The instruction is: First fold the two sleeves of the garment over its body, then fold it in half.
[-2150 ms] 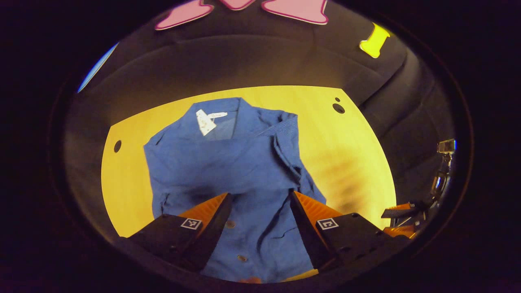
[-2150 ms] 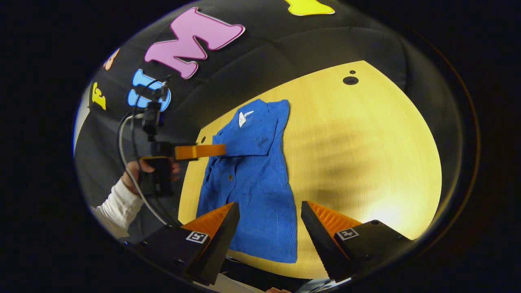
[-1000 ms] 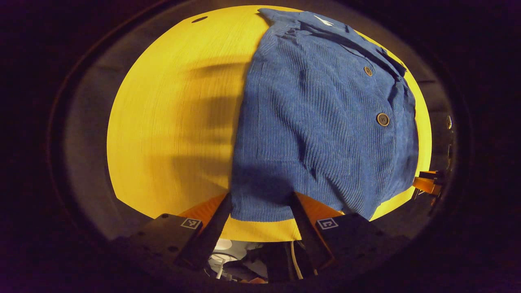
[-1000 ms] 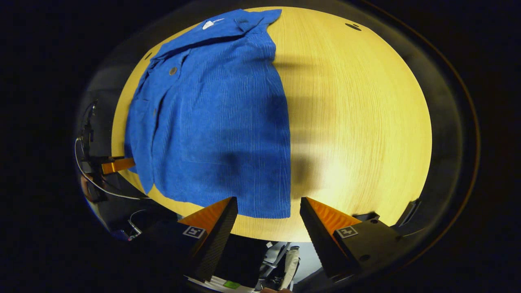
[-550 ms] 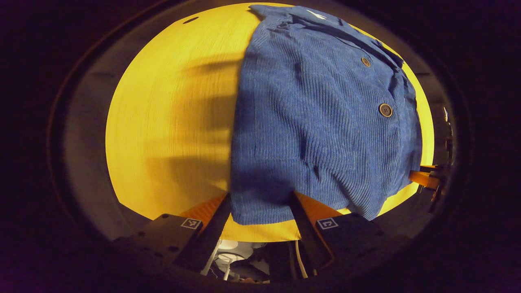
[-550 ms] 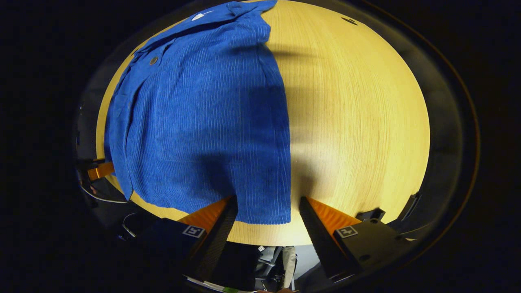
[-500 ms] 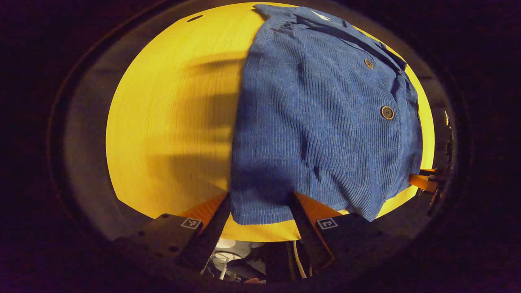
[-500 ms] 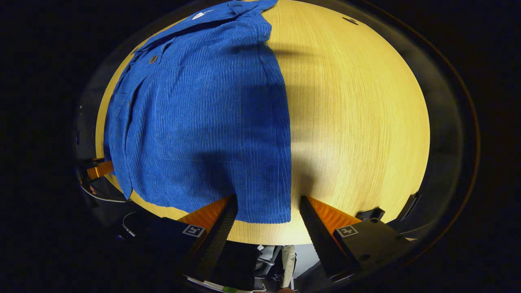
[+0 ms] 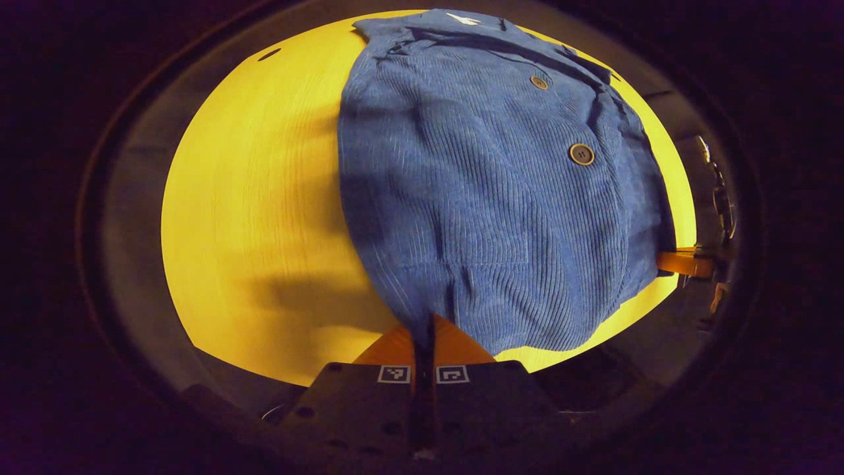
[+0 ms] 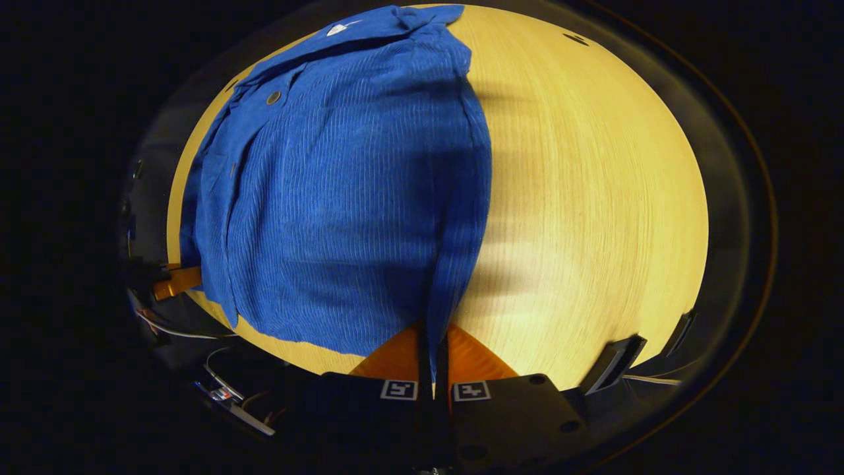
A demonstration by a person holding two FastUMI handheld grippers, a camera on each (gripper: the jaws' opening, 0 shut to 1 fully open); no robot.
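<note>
Sleeves look folded in; half-fold is left to do.
My left claw (image 9: 422, 330) and right claw (image 10: 433, 346) each grasp the shirt's (image 9: 488, 198) near hem on the surface (image 9: 250, 211).

Your garment (image 9: 488, 191) lies flat on the table (image 9: 250, 198), collar at the far edge, hem at the near edge. In the left gripper view, your left gripper (image 9: 423, 330) sits at the hem's near left corner, bare table to its left. In the right gripper view, your right gripper (image 10: 434, 346) sits at the near right corner, bare table to its right, with the other gripper at the garment's left edge.
</note>
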